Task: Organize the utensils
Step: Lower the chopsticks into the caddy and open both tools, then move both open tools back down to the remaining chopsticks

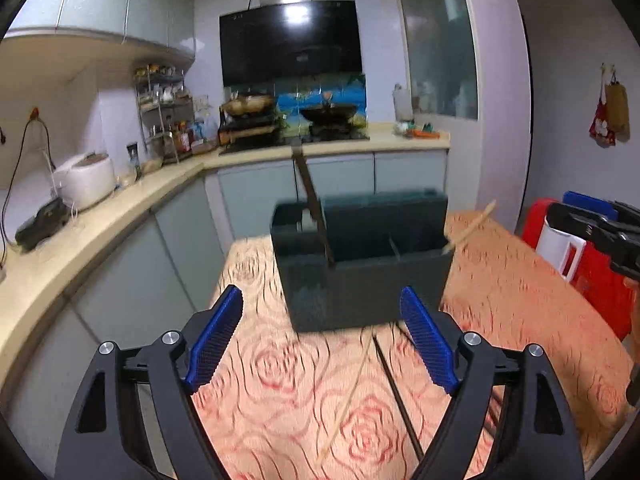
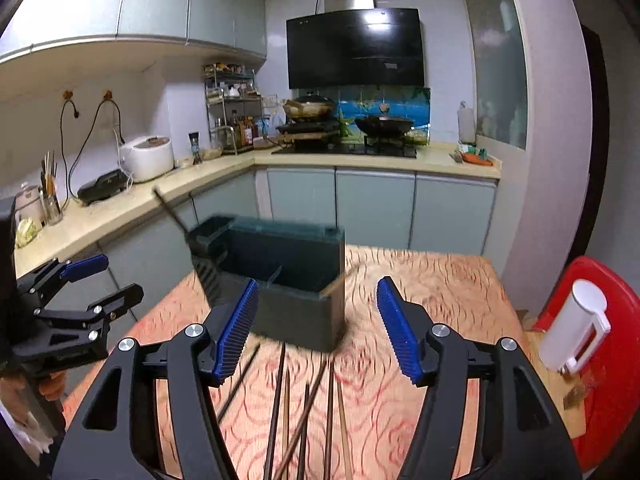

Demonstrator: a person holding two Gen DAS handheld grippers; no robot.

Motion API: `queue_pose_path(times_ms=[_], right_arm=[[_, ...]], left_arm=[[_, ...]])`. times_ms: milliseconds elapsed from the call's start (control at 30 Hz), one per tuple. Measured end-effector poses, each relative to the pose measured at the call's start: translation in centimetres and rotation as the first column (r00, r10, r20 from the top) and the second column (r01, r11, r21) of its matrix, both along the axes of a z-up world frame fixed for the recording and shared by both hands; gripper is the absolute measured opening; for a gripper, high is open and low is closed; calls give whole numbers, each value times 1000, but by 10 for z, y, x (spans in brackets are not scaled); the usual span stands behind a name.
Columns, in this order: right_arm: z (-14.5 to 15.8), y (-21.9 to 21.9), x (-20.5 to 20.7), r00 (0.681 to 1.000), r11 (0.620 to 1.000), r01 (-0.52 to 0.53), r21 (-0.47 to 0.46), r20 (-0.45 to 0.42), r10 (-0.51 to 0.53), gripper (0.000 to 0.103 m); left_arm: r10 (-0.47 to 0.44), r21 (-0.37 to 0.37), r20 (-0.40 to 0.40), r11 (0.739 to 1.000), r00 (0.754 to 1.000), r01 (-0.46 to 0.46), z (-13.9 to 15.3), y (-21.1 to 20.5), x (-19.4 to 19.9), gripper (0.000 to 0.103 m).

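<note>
A dark green utensil box (image 1: 360,264) (image 2: 280,280) stands on the rose-patterned tablecloth (image 1: 280,380). A dark chopstick (image 1: 312,200) (image 2: 172,212) leans out of its left compartment, and a light wooden chopstick (image 1: 472,228) sticks out at its right corner. Loose chopsticks lie on the cloth in front of the box: a light one (image 1: 348,392) and a dark one (image 1: 396,392) in the left wrist view, several dark and light ones (image 2: 304,420) in the right wrist view. My left gripper (image 1: 322,336) is open and holds nothing. My right gripper (image 2: 316,328) is open above the loose chopsticks.
A red chair (image 2: 600,360) with a white container (image 2: 576,328) stands to the right of the table. The kitchen counter (image 1: 100,220) runs along the left and back with a rice cooker (image 2: 148,156) and stove. The other gripper shows at each view's edge.
</note>
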State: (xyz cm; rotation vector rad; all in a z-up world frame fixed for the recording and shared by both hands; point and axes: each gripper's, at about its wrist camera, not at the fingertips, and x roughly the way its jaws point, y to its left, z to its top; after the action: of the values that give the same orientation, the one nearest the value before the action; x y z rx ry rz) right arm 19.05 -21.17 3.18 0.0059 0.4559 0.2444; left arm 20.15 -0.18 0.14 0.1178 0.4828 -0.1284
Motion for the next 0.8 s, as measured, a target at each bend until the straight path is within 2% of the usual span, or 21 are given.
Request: queue_pose_path(times_ms=[333, 800], right_arm=[[-58, -2, -38, 996, 998, 24, -58, -81, -29, 60], [-101, -14, -54, 982, 995, 65, -72, -175, -77, 60]], left_arm=[[24, -7, -138, 1000, 990, -25, -58, 9, -20, 78], [35, 5, -234, 999, 972, -35, -99, 12, -25, 78]])
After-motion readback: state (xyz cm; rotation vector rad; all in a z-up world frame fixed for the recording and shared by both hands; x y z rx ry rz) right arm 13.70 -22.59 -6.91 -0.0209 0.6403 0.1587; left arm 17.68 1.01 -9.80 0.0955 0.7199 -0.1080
